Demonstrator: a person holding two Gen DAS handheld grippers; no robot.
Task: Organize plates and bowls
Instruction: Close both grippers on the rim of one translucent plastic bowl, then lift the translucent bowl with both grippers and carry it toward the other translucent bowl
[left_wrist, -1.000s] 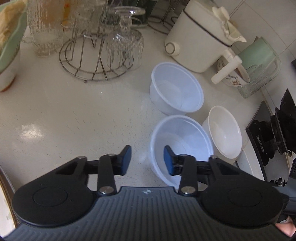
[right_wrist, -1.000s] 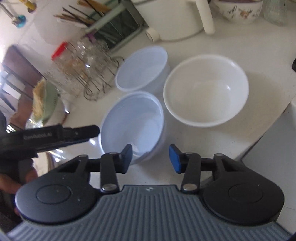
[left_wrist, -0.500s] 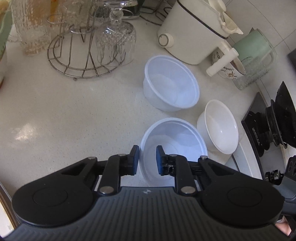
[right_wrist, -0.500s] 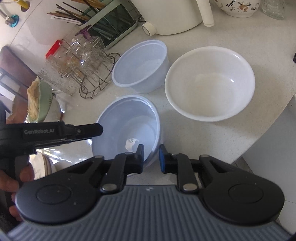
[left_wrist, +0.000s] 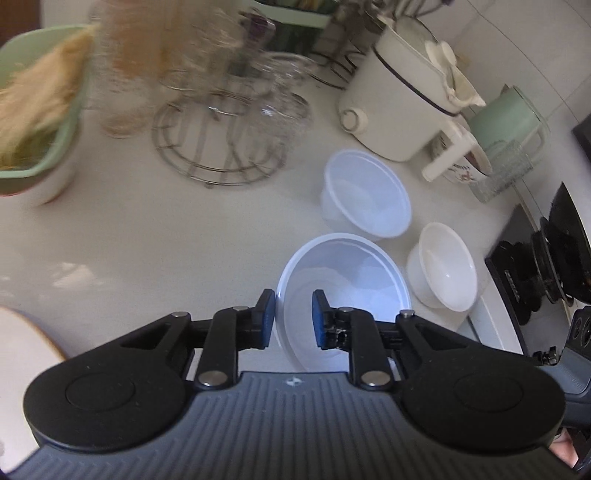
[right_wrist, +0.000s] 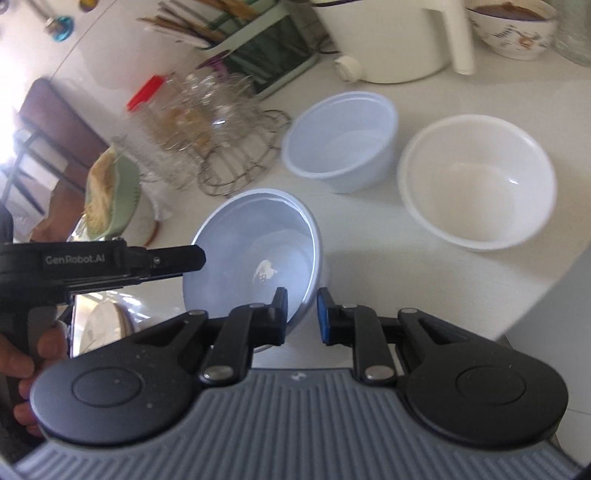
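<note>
My left gripper (left_wrist: 293, 319) has its blue pads drawn in on the near rim of the translucent plastic bowl (left_wrist: 347, 280), one pad outside the wall and one inside, and my right gripper (right_wrist: 302, 315) pinches the same bowl (right_wrist: 255, 258) on another part of the rim, so both tools have hold of it and it sits tilted just above the white counter (left_wrist: 177, 236). The second plastic bowl (left_wrist: 365, 195) rests on the counter just beyond, with the white ceramic bowl (left_wrist: 443, 273) beside it, apart from both. Only the left view takes in the black stove (left_wrist: 546, 273) at the counter's right edge, the pale green kettle (left_wrist: 506, 118) and the whole of the white cooker (left_wrist: 402, 107) with its lid. Only the right view shows my left tool from the side, with my hand (right_wrist: 22, 354) wrapped round its grip, a red-capped jar (right_wrist: 147, 96) behind the wire rack of glasses (right_wrist: 221, 122), and the green utensil tray (right_wrist: 266, 55) of chopsticks. The green colander (left_wrist: 40, 110) shows in both, blurred. The one piece of writing I can read is "GenRobot.AI" in pale letters on the side of the left tool, seen from the right camera; a small white mark inside the held bowl is too blurred to read.
</note>
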